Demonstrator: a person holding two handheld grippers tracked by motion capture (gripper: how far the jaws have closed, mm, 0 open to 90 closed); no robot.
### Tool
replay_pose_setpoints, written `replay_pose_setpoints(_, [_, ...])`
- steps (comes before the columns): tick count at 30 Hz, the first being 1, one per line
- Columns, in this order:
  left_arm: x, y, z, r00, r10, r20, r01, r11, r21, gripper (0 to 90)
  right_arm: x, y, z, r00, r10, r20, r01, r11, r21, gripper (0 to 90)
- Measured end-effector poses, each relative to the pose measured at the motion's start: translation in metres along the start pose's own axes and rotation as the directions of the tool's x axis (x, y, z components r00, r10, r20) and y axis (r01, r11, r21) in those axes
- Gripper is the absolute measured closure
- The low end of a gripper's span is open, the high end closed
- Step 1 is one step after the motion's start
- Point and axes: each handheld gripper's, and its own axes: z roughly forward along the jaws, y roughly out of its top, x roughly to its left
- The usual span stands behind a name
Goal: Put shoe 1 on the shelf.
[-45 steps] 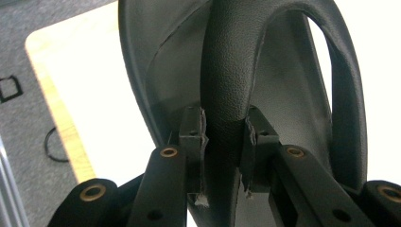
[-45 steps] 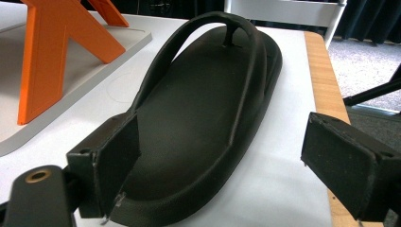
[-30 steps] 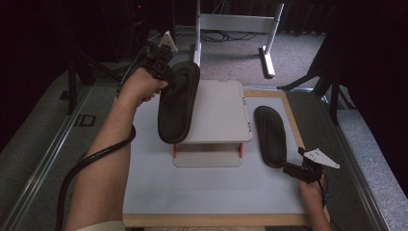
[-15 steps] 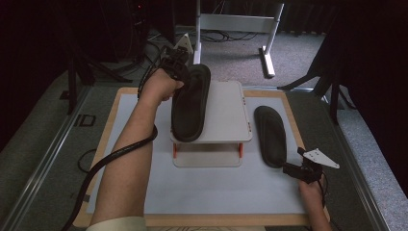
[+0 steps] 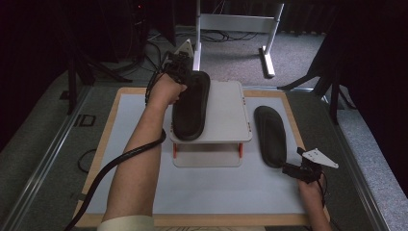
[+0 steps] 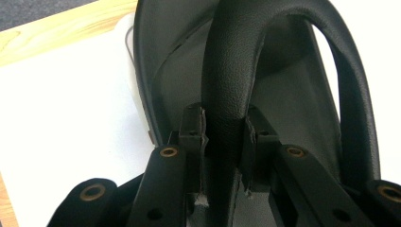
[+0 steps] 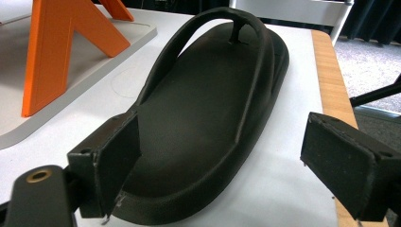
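Observation:
A black flip-flop (image 5: 191, 107) lies on the left part of the small white stand (image 5: 226, 115), its heel over the stand's front edge. My left gripper (image 5: 185, 72) is at its far end, shut on the sandal's strap (image 6: 231, 71), which is pinched between the pads (image 6: 201, 135). A second black flip-flop (image 5: 269, 134) lies flat on the white mat to the right of the stand. My right gripper (image 5: 291, 169) sits just behind its heel, open, with the heel (image 7: 189, 156) between the wide-apart jaws and no pad touching it.
The stand has orange legs (image 7: 56, 52) and a white base plate (image 5: 207, 156). The white mat lies in a wooden-edged board (image 5: 139, 90). A metal frame (image 5: 240, 24) stands on the floor behind the table. A thick cable (image 5: 110, 168) trails along the left forearm.
My left gripper has carried the held flip-flop to the right and lowered it onto the stand's top. The right gripper and the other flip-flop have stayed put.

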Motion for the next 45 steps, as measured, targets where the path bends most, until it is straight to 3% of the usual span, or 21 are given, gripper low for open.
replay_pose_setpoints(6, [-0.009, 0.000, 0.005, 0.9995, 0.028, -0.018, -0.028, 0.9995, 0.014, 73.3, 0.000, 0.000, 0.000, 1.0000, -0.002, -0.001, 0.002, 1.000, 0.003, 12.1])
replay_pose_setpoints(14, [-0.010, -0.002, 0.004, 0.9979, 0.058, -0.030, -0.057, 0.9983, 0.011, 69.5, 0.000, 0.000, 0.001, 1.0000, -0.005, -0.002, 0.005, 1.000, 0.006, 12.1])
replay_pose_setpoints(18, [-0.005, -0.007, 0.002, 0.9971, 0.072, 0.025, -0.072, 0.9974, -0.002, 57.4, 0.001, 0.000, 0.001, 1.0000, -0.005, -0.004, 0.005, 1.000, 0.006, 12.1])
replay_pose_setpoints(22, [0.000, -0.011, -0.003, 0.9954, 0.083, 0.048, -0.082, 0.9964, -0.019, 50.5, 0.001, 0.000, 0.001, 1.0000, -0.005, -0.004, 0.005, 1.000, 0.011, 12.1])
replay_pose_setpoints(29, [0.010, -0.021, -0.016, 0.9902, 0.098, 0.099, -0.093, 0.9941, -0.057, 50.4, 0.001, 0.000, 0.001, 0.9999, -0.011, -0.004, 0.011, 1.000, 0.014, 12.2])
replay_pose_setpoints(39, [0.023, -0.036, -0.034, 0.9864, 0.120, 0.112, -0.107, 0.9873, -0.117, 49.0, 0.001, 0.000, 0.002, 0.9998, -0.017, -0.007, 0.017, 1.000, 0.018, 12.1])
replay_pose_setpoints(45, [0.035, -0.052, -0.039, 0.9820, 0.121, 0.145, -0.098, 0.9824, -0.159, 47.9, 0.002, 0.000, 0.002, 0.9998, -0.016, -0.006, 0.017, 1.000, 0.020, 12.2])
